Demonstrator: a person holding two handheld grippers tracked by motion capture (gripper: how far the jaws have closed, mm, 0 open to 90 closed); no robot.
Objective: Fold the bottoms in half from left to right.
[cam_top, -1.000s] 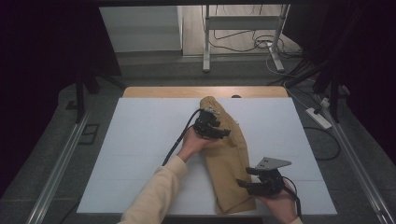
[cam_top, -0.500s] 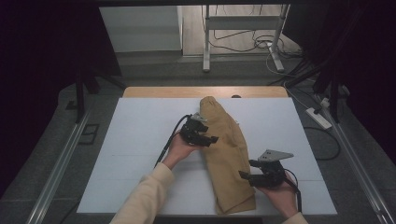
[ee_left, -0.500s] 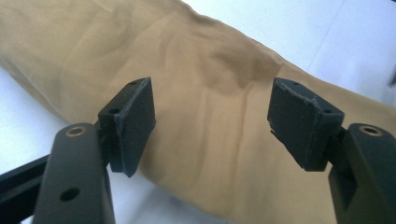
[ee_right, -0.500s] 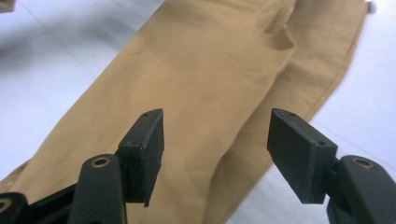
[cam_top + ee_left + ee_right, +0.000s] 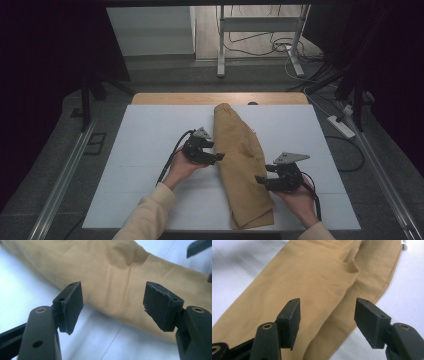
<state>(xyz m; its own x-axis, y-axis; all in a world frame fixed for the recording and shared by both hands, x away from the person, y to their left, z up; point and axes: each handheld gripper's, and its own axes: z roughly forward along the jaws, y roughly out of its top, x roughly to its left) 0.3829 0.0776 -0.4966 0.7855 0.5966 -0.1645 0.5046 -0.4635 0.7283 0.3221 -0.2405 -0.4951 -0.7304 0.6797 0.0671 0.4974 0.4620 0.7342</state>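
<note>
High view: tan trousers [image 5: 242, 165] between left gripper [image 5: 218, 157], right gripper [image 5: 260, 179]; gripper views: both released, empty.

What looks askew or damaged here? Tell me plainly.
The tan trousers lie folded lengthwise but slanted across the white mat, not square to its edges, with creases near the middle. In the left gripper view, one pad of the left gripper has a chipped, frayed edge. Nothing is spilled.
</note>
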